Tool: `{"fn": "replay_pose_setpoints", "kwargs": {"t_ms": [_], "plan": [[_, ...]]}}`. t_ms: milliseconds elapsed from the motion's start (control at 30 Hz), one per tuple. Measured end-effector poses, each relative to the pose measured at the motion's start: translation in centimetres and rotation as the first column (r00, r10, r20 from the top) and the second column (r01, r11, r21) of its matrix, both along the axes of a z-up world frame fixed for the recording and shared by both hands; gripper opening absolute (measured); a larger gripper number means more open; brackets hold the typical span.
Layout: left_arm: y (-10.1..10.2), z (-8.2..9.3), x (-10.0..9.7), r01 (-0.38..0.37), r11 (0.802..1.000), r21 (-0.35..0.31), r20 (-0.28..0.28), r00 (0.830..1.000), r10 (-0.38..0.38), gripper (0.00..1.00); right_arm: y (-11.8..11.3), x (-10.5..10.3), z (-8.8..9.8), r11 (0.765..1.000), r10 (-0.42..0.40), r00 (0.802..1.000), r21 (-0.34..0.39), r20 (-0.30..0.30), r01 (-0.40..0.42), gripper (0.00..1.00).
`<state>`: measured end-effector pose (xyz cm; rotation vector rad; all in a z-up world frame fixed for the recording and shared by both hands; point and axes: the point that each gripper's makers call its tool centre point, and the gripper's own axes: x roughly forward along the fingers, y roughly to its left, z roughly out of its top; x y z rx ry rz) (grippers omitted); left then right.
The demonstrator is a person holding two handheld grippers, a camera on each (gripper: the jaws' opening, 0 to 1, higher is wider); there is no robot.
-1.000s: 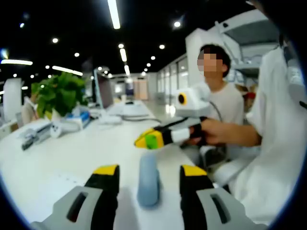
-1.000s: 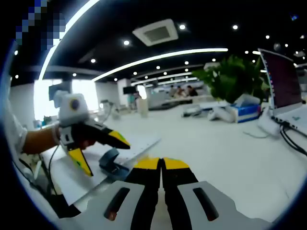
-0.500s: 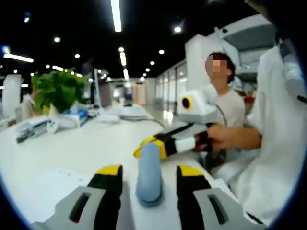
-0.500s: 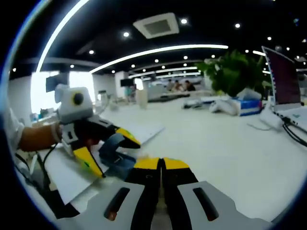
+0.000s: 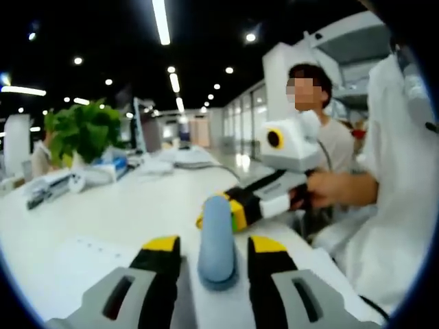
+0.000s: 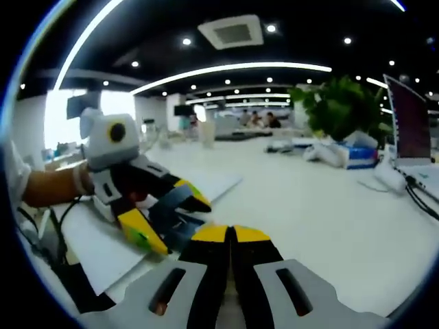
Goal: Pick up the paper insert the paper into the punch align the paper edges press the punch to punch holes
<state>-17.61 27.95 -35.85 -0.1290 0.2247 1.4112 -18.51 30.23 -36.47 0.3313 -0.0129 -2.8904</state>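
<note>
Blue rounded plastic hole punch sits between the left claw jaws, which stand open astride it; can't tell if they touch. White paper sheet lies under the punch on the white worktop. Right claw is fully closed, empty, just beside the punch. Green potted plant sits well beyond the claws.

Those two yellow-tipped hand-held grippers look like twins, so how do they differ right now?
The left hand-held gripper has its jaws spread open on either side of the blue punch; the right hand-held gripper has its jaws pressed together, holding nothing. The left works over the paper, the right off its edge. Both have yellow tips on black jaws.
</note>
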Motion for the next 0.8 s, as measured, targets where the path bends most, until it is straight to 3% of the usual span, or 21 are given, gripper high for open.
{"fn": "replay_pose_setpoints", "kwargs": {"t_ms": [133, 800], "plan": [[-0.03, 0.00, 0.10, 0.006, 1.000, 0.002, -0.013, 1.000, -0.006, 0.36, -0.03, -0.02, -0.10, 1.000, 0.007, 1.000, 0.027, 0.002, -0.007, 0.05], [-0.05, -0.12, 0.53, 0.034, 0.999, 0.004, -0.039, 0.999, -0.034, 0.26, -0.16, -0.17, -0.23, 1.000, 0.014, 1.000, 0.015, 0.018, -0.014, 0.05]]}}
